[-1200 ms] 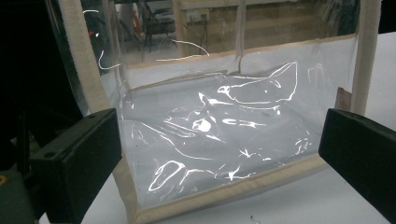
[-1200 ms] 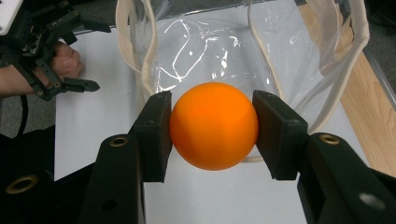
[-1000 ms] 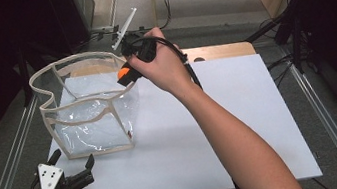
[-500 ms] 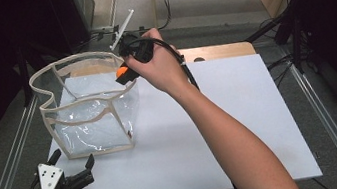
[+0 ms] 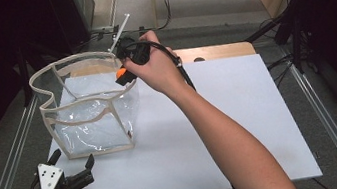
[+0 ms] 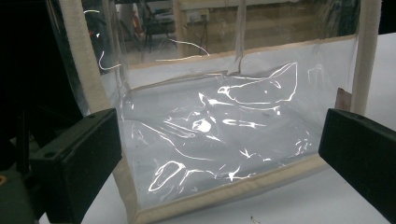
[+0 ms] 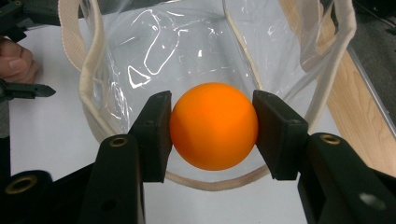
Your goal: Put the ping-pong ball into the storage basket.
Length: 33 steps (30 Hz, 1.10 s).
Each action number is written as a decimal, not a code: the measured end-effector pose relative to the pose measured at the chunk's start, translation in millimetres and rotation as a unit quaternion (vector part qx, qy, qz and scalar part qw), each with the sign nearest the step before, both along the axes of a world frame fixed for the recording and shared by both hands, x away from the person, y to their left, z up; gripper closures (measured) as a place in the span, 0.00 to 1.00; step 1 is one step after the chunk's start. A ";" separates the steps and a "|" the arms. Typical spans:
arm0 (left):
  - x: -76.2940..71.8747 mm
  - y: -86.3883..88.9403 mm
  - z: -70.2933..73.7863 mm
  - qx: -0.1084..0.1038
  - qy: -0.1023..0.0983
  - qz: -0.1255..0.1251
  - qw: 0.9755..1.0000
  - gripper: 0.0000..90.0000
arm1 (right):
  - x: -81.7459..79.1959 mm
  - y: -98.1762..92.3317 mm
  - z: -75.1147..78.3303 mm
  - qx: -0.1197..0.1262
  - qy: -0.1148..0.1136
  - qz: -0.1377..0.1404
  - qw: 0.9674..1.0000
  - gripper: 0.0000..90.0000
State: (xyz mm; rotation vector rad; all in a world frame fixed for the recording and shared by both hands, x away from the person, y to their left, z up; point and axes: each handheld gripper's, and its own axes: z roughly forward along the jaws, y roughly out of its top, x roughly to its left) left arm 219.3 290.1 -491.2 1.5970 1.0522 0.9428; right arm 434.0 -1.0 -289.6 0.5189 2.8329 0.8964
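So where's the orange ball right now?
The orange ball is clamped in the right gripper, held over the open top of the clear bag at the table's far left in the high view.

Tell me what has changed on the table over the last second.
Little: the right gripper, still shut on the orange ball, edged slightly toward the open top of the clear bag. Nothing was picked up or let go. The left gripper stayed open near the table's front corner, and the bag kept its place.
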 end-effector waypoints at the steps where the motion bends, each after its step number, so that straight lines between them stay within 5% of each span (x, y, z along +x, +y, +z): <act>1: 0.0 0.0 0.0 0.000 0.000 0.000 1.000 0.00 | 0.2 0.7 -0.8 -0.002 0.001 -0.001 1.000 0.53; 11: 0.1 0.1 -0.1 -0.001 0.000 0.000 1.000 0.00 | 3.1 4.7 -6.2 -0.015 -0.001 -0.005 1.000 0.53; 33: -0.1 0.0 0.0 0.002 0.001 0.000 1.000 0.00 | -9.7 -10.5 1.3 -0.004 -0.030 -0.021 0.999 0.11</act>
